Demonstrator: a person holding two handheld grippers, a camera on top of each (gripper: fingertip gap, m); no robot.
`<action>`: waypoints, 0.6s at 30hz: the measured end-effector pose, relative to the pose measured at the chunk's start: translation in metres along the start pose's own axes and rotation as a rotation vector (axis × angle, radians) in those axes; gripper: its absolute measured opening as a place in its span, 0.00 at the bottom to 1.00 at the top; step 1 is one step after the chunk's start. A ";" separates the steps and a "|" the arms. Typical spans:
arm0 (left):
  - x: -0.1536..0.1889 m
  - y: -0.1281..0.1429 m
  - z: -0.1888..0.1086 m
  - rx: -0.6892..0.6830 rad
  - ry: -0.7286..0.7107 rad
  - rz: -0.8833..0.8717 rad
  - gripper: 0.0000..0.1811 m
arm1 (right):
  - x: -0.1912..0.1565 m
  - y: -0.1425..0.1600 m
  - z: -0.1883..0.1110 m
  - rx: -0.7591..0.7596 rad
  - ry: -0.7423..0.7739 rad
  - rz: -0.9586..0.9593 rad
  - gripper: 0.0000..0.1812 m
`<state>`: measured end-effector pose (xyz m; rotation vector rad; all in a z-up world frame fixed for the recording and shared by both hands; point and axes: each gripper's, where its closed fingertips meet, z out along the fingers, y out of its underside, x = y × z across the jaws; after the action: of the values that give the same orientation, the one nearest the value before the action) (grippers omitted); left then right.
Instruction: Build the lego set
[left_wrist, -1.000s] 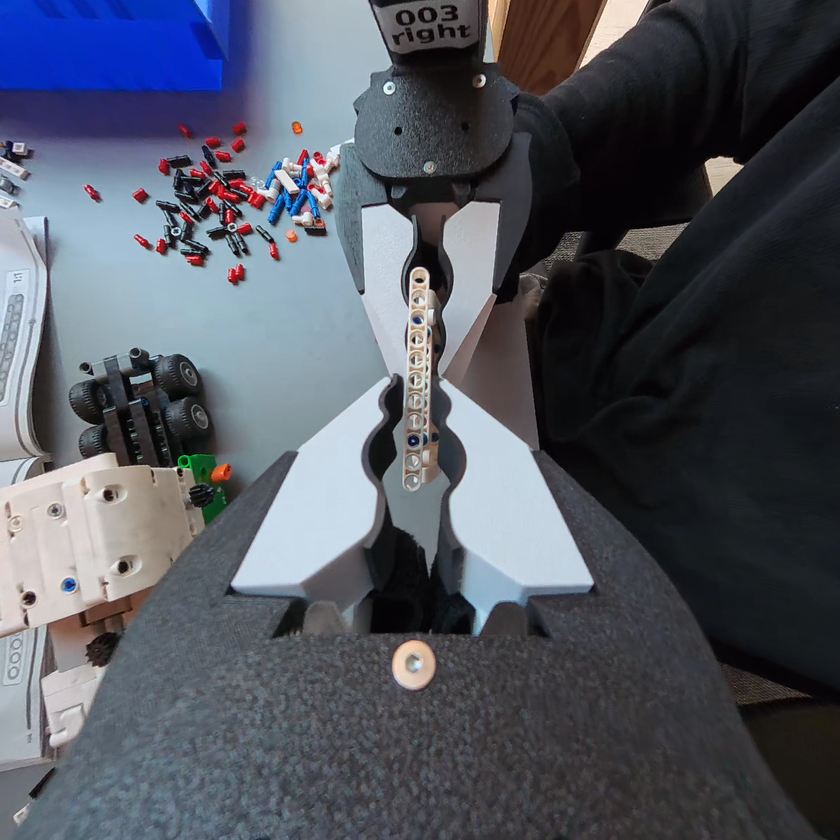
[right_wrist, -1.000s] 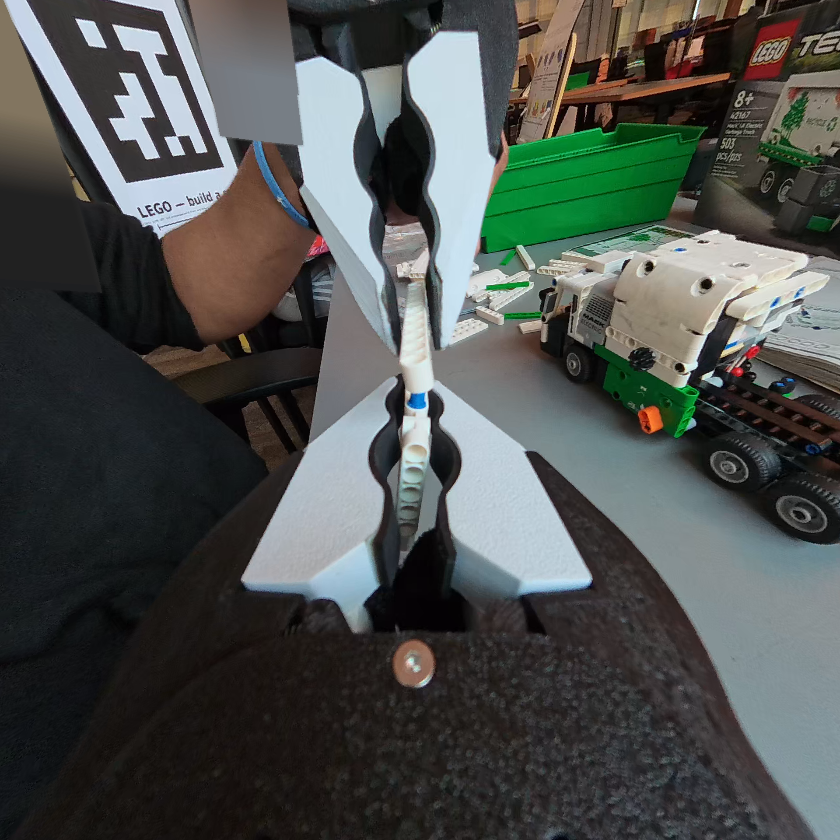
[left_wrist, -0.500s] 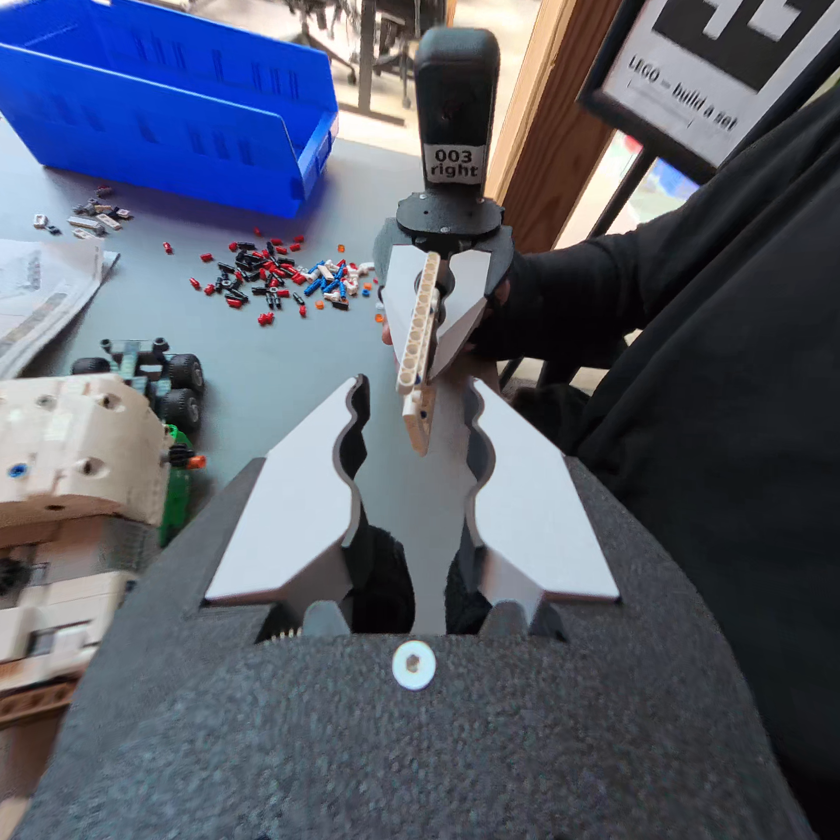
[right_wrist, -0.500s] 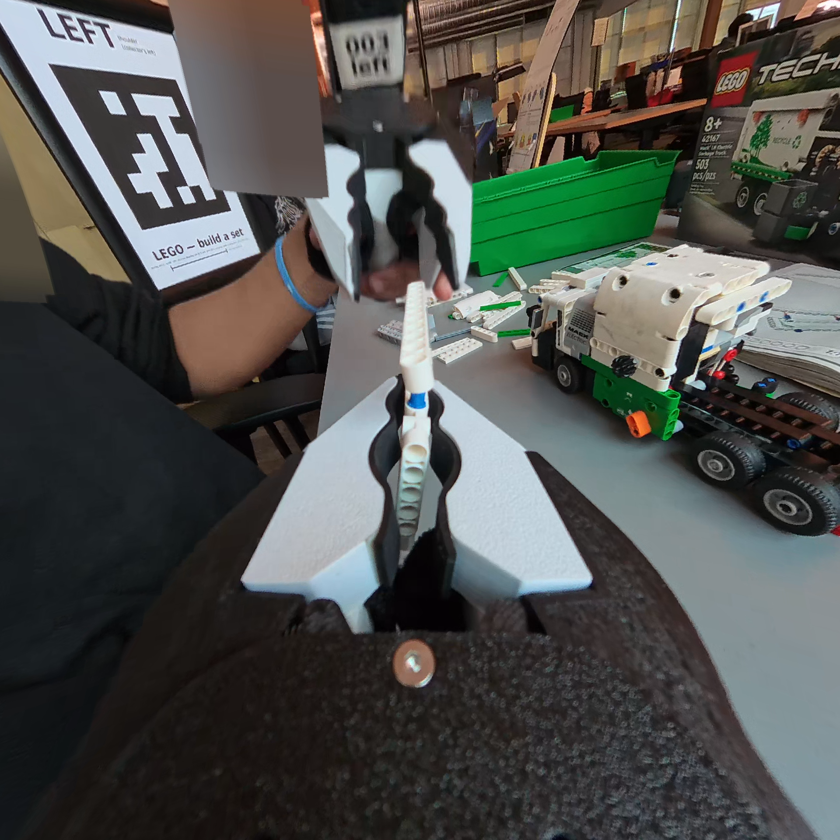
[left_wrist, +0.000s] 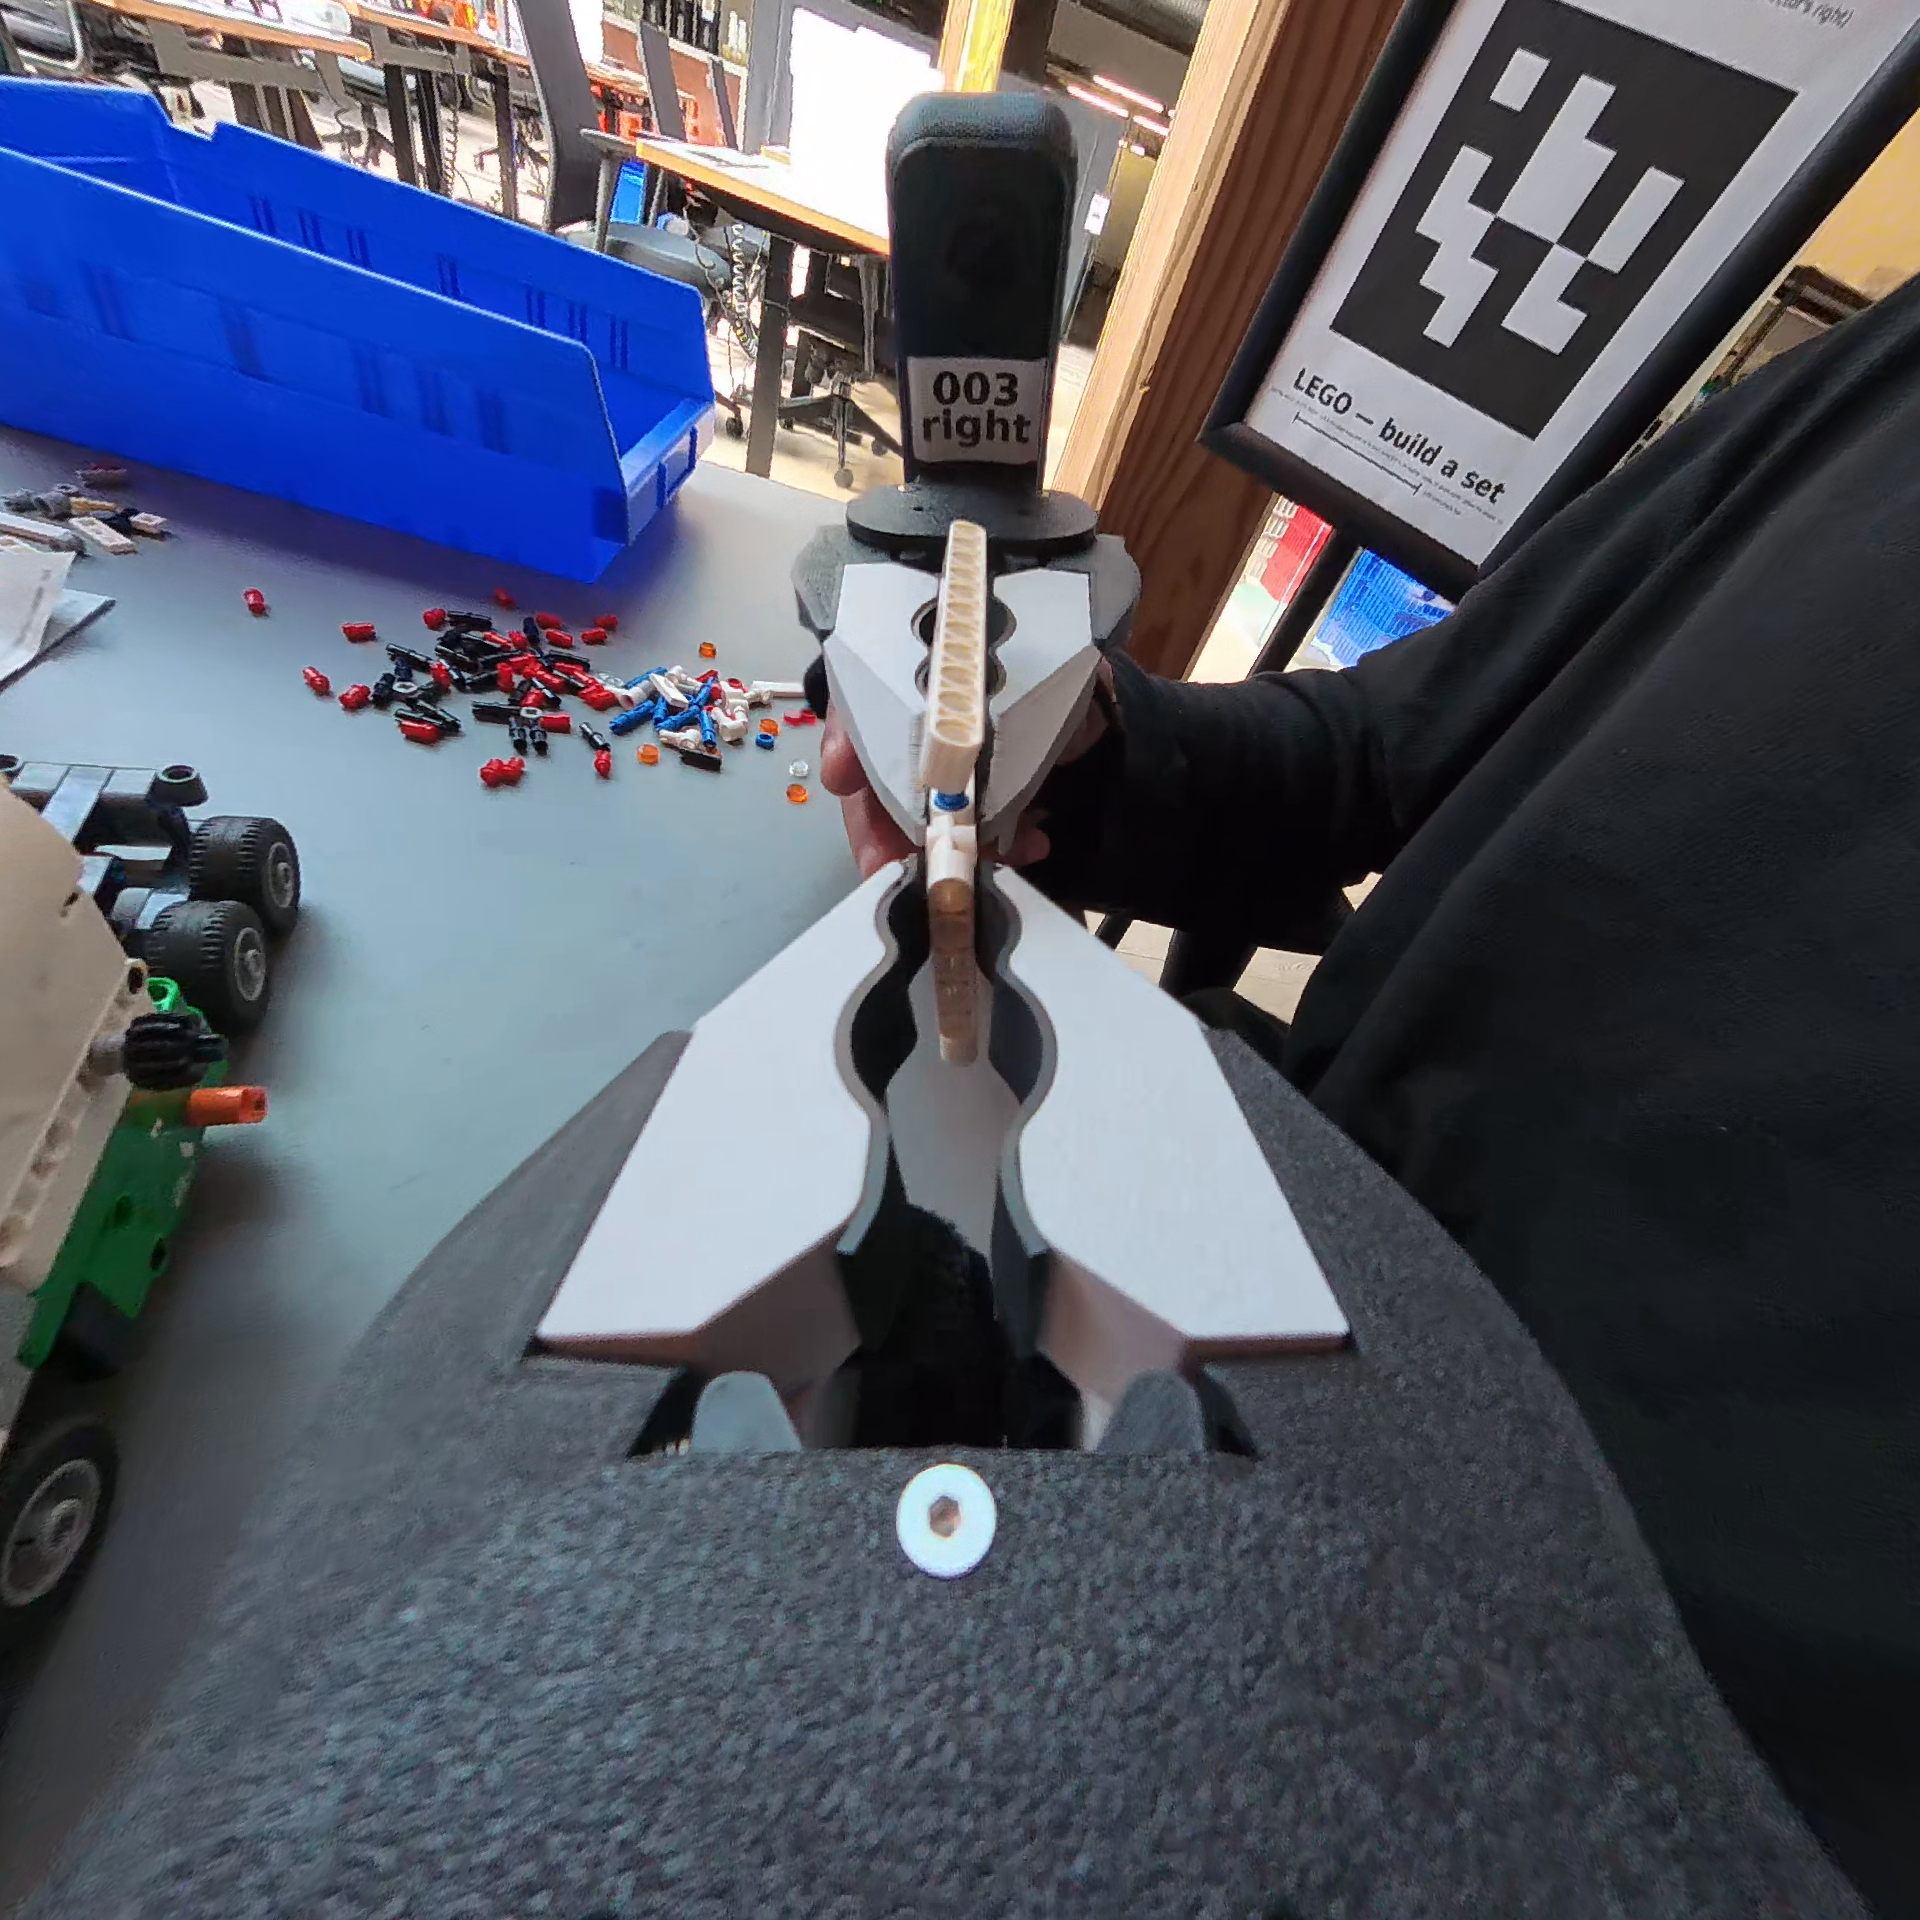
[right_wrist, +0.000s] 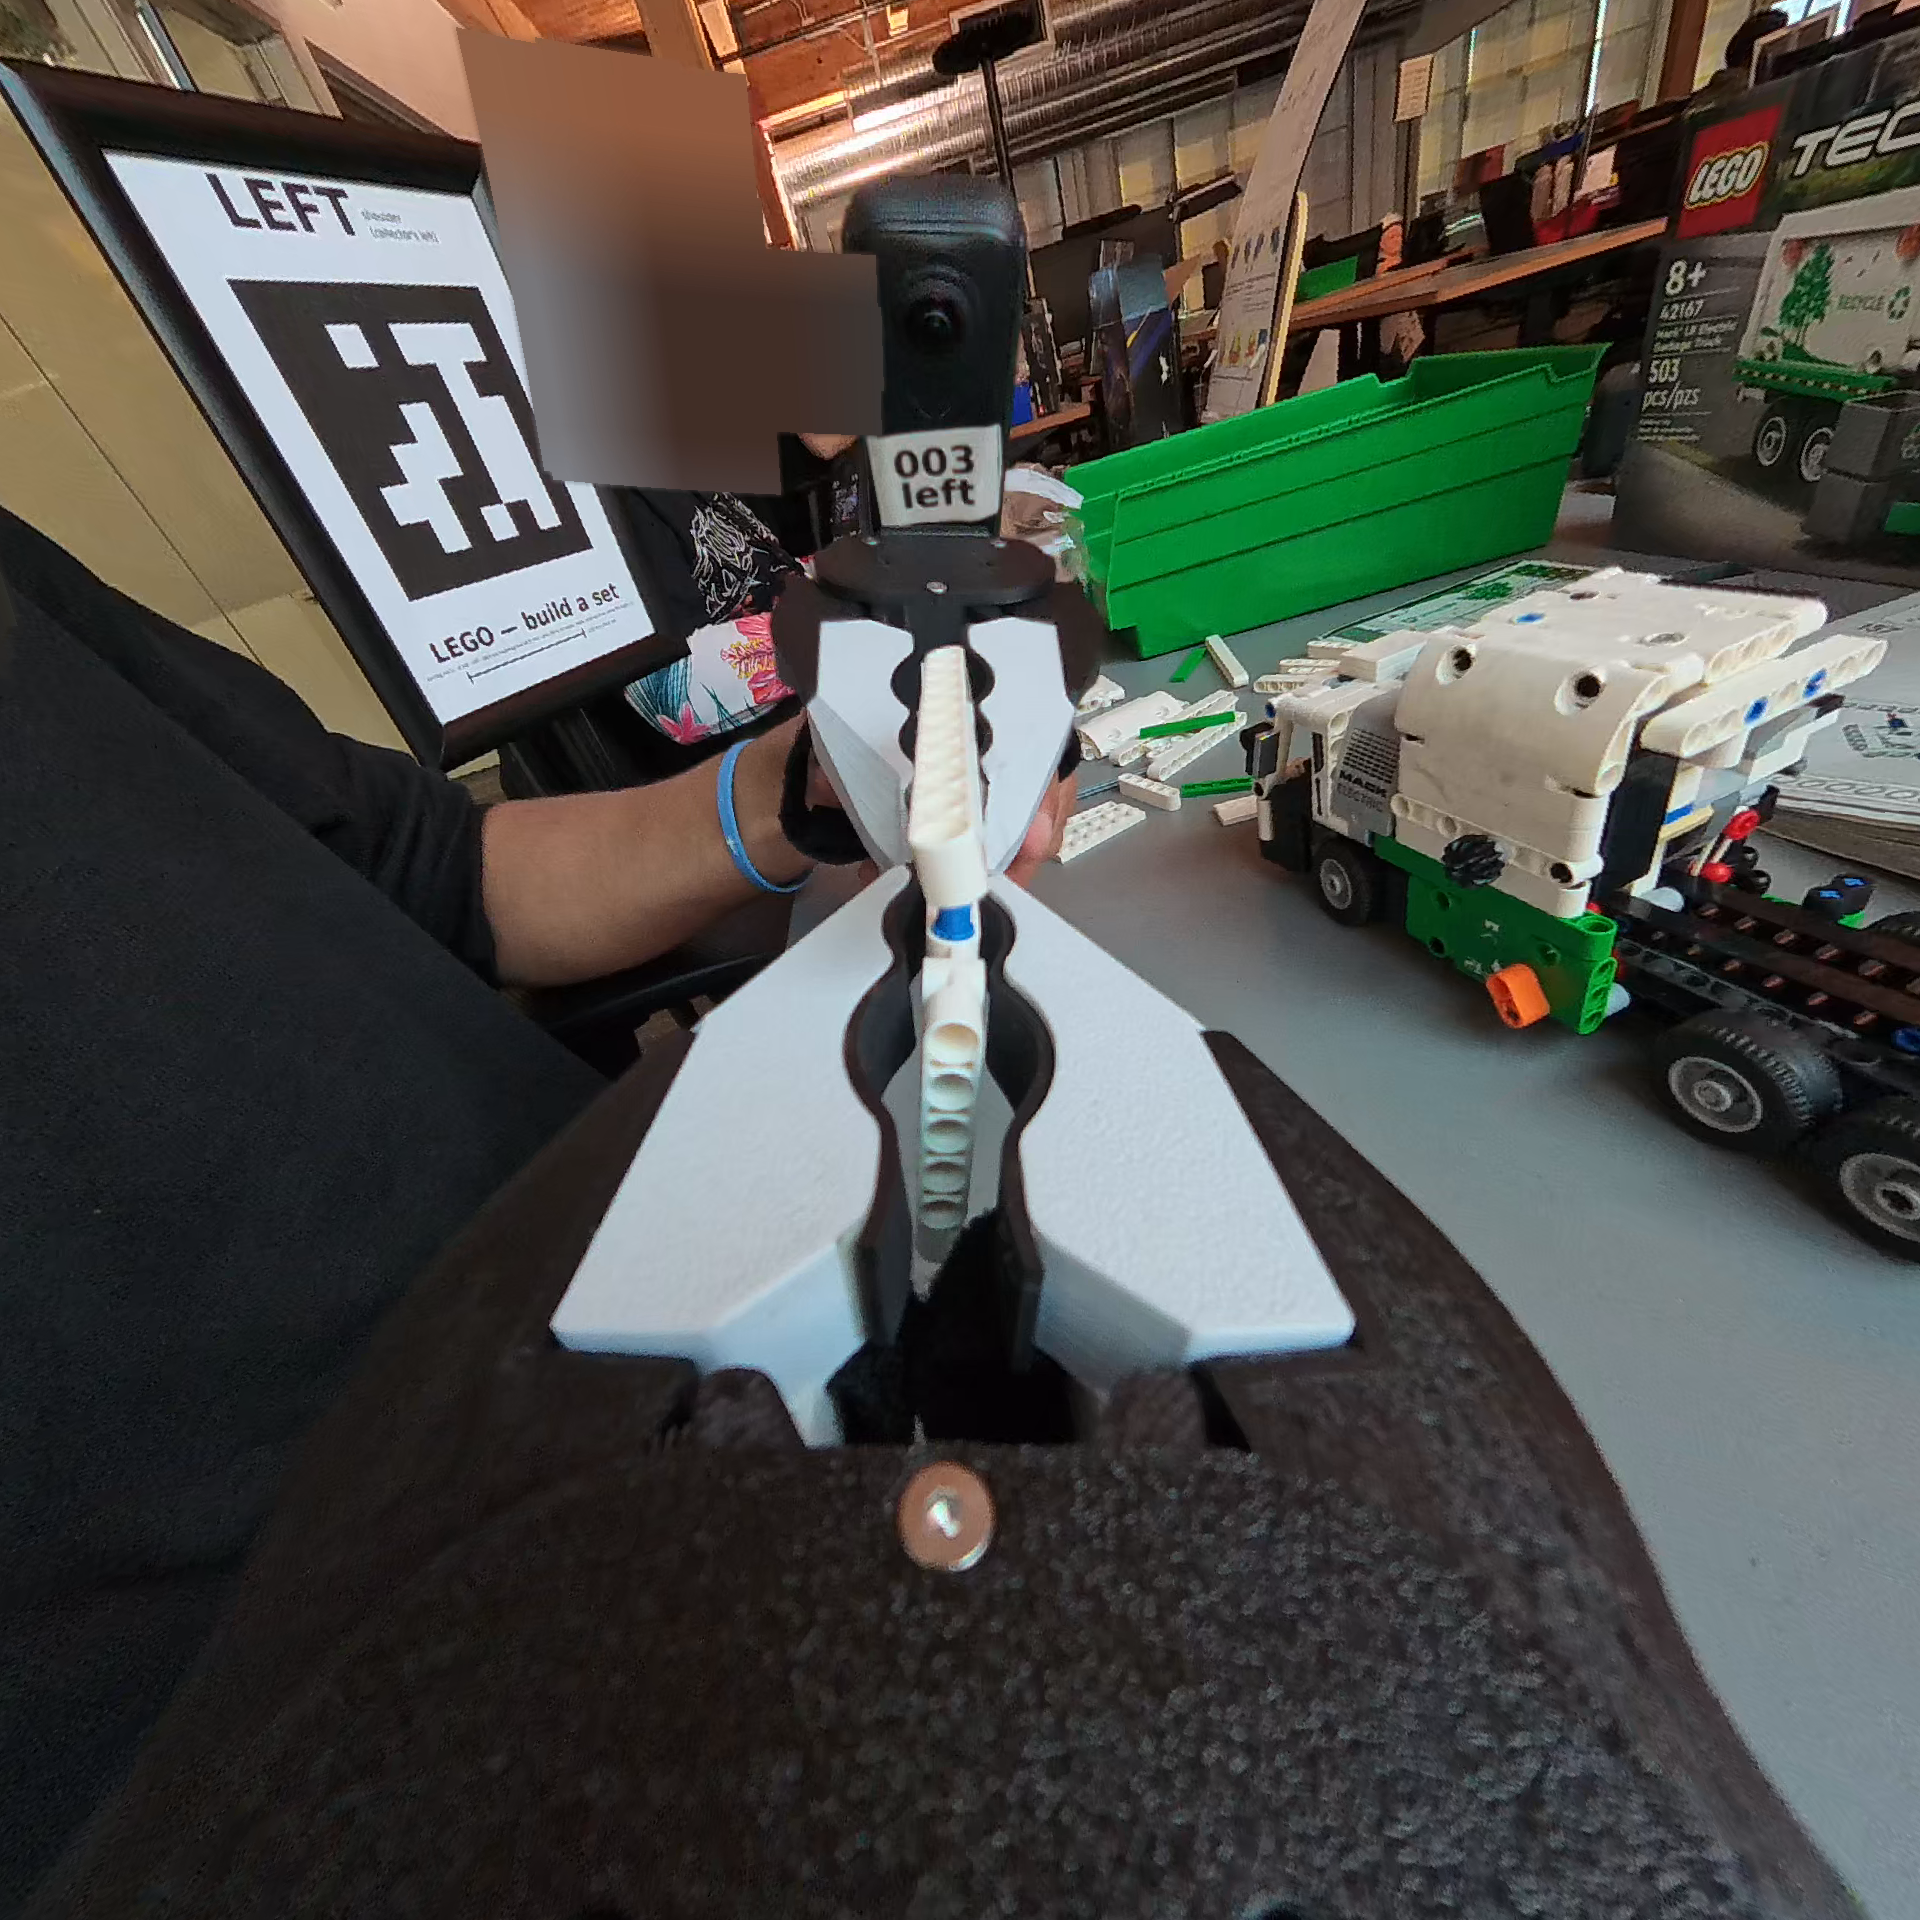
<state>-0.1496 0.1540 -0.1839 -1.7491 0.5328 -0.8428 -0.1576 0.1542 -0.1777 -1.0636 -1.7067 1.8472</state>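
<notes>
Two grippers meet tip to tip above the table's (left_wrist: 499, 987) near edge, sharing one beam (right_wrist: 948, 1122). It is a long white strip with a row of round holes, made of two lengths joined at a blue pin (right_wrist: 951, 920). The right gripper (right_wrist: 948, 883) is closed tight on one length, which runs back down its finger channel, with the pin just inside its tips. The left gripper (left_wrist: 951, 883) is closed to a narrow slit on the other length (tan in shadow in its own view), pinching it near the joint. Half a second ago the left fingers stood wide open, short of the beam, and the right gripper carried it alone; now they have moved in and shut. Farther off, a truck (right_wrist: 1507, 748) stands on the table, and loose pins (left_wrist: 540, 686) lie before a blue bin (left_wrist: 364, 343).
</notes>
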 end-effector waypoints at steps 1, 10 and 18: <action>0.000 0.000 0.000 0.009 0.004 -0.003 0.03 | 0.000 0.000 0.000 -0.008 0.007 -0.012 0.03; 0.000 0.006 0.003 0.012 0.026 -0.017 0.03 | 0.009 0.004 0.000 -0.151 0.156 -0.240 0.11; -0.004 0.001 -0.004 0.044 0.012 -0.037 0.03 | 0.013 -0.002 -0.021 -0.207 0.232 -0.297 0.16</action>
<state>-0.1551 0.1545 -0.1854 -1.7187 0.4876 -0.8851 -0.1507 0.1780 -0.1788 -0.9933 -1.8283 1.3359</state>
